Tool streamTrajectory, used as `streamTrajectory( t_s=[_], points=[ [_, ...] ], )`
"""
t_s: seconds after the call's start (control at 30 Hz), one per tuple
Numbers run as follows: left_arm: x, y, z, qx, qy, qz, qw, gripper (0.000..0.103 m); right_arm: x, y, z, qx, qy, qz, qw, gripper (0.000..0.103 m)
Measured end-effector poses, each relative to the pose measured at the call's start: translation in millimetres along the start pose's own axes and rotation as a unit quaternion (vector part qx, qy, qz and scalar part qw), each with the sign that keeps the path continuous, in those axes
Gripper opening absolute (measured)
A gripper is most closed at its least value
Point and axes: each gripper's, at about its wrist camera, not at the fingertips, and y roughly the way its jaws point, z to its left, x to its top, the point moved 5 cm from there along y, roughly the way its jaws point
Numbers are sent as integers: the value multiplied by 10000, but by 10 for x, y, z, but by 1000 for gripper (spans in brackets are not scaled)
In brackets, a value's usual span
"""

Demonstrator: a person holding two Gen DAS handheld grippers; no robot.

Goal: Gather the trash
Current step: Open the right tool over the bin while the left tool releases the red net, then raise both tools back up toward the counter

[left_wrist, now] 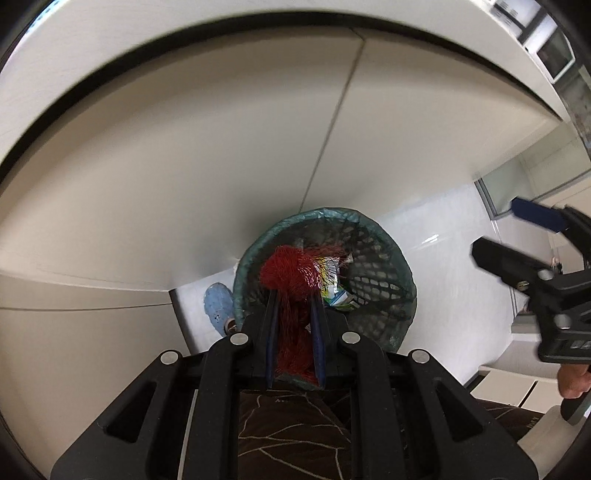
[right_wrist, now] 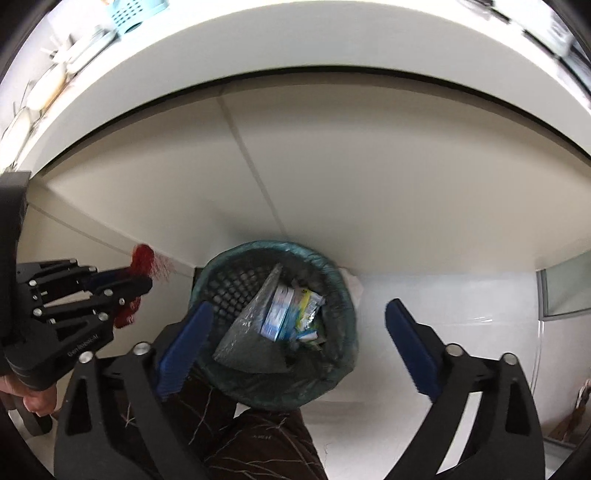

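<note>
A black mesh bin (left_wrist: 391,258) lined with a green bag stands on the floor below both grippers. My left gripper (left_wrist: 294,295) is shut on a red mesh net (left_wrist: 288,269), which bunches out over the bin's near rim. In the right wrist view the same left gripper (right_wrist: 138,278) sits left of the bin (right_wrist: 221,284) with the red net (right_wrist: 142,258) sticking out of it. My right gripper (right_wrist: 299,307) hangs over the bin, wide open, nothing between its blue pads. Inside lie a blue-white carton (right_wrist: 277,314), a yellow wrapper (right_wrist: 308,308) and clear plastic (right_wrist: 247,325). The right gripper (left_wrist: 496,229) also shows at the right edge.
Beige cabinet doors (right_wrist: 369,184) under a white counter (right_wrist: 258,44) rise just behind the bin. A blue shoe (left_wrist: 218,302) is beside the bin on the white floor (right_wrist: 461,295). Dark patterned trousers (left_wrist: 288,424) fill the near edge. A light blue basket (right_wrist: 129,14) is on the counter.
</note>
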Motion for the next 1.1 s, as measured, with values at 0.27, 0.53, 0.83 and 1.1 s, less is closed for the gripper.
streamTrajectory(
  t_s=[0.27,0.53,0.83,1.1],
  points=[
    [9,211,-205,-46,261,199,9994,16,-33,-24,-206,-202,123,-19,9997,95],
    [69,225,-257,29,297,113,9995,36,-83,-41,-248,-183,224,6,9996,95],
    [123,162,-206,252,169,-144,9994,85,-43,-23,-303,-111,340,36,9994,95],
    [164,107,-177,149,-3,-229,9996,97,-14,-35,-318,-100,411,-29,9991,95]
  ],
)
